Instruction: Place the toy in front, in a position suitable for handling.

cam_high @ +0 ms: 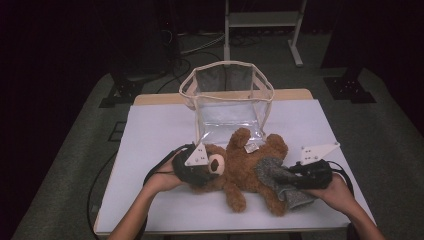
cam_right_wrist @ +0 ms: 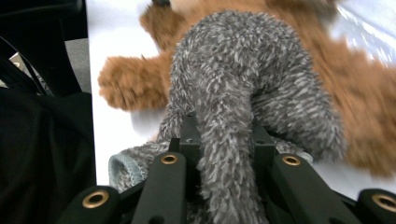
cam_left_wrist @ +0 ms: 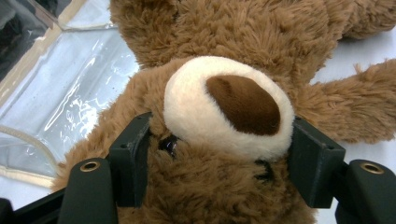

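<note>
Left claw point(cam_high: 202, 172): the two black jaws straddle the head of the teddy bear point(cam_high: 245, 167), one pad against each side of the face at eye level, just below the cream muzzle point(cam_left_wrist: 224, 105) with its dark brown nose. The fur is pressed in at both pads, so this claw is pinching the bear's head. The left hand point(cam_high: 162, 180) holds the claw body from the near left side of the bench point(cam_high: 150, 145).

Right claw point(cam_high: 295, 175): the jaws are pressed nearly together on a fold of the grey fuzzy sock point(cam_high: 285, 182). In the right gripper view the sock point(cam_right_wrist: 243, 93) rises from between the jaws and arches over the bear's brown fur. The ribbed cuff point(cam_right_wrist: 126, 170) of the sock lies beside the jaws, on the bench. The right hand point(cam_high: 340, 192) grips the claw body at the near right side.

Teddy bear: it lies on its back near the middle of the white bench cover, head toward the left claw, legs toward the right claw. The sock covers one of its lower legs. A small tag point(cam_high: 251, 147) rests on its body.

Clear plastic bag point(cam_high: 227, 97): it stands open at the far side of the bench, just behind the bear, with a cream-edged rim. Its clear wall point(cam_left_wrist: 70, 98) is visible beside the bear's head.
</note>
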A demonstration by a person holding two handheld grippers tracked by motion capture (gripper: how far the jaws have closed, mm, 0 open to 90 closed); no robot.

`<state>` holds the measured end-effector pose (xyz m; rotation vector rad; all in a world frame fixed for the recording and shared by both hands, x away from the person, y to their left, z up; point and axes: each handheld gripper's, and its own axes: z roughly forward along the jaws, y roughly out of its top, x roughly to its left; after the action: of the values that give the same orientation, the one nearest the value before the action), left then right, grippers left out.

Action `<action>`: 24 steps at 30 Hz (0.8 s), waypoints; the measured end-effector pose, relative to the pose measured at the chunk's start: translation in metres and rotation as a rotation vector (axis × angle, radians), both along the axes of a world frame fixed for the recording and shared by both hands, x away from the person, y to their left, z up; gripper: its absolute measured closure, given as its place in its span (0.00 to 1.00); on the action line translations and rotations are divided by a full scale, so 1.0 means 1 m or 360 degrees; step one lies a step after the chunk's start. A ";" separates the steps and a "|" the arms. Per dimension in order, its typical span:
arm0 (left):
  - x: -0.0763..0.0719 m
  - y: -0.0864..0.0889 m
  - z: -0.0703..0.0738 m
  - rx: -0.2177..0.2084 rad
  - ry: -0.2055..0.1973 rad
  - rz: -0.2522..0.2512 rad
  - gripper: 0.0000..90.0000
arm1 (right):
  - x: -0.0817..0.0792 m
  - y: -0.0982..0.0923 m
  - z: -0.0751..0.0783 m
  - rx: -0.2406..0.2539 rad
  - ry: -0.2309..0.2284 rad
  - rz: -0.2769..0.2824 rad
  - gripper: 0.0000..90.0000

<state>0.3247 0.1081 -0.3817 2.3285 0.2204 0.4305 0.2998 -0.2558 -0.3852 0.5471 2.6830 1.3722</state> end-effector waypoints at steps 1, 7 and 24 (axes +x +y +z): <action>0.000 0.000 0.001 0.0003 0.0004 0.0003 0.36 | 0.001 0.006 0.002 0.0003 -0.0013 0.0020 0.81; -0.003 0.001 0.001 0.0013 0.0014 0.0010 0.37 | 0.006 0.029 0.008 -0.0011 -0.0054 0.0096 0.81; -0.004 -0.002 0.001 0.0034 -0.0011 -0.0008 0.37 | -0.003 -0.010 -0.009 0.0005 0.0019 -0.0049 0.81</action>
<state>0.3203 0.1065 -0.3809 2.3474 0.2075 0.4404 0.2965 -0.2655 -0.3946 0.5961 2.6704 1.3696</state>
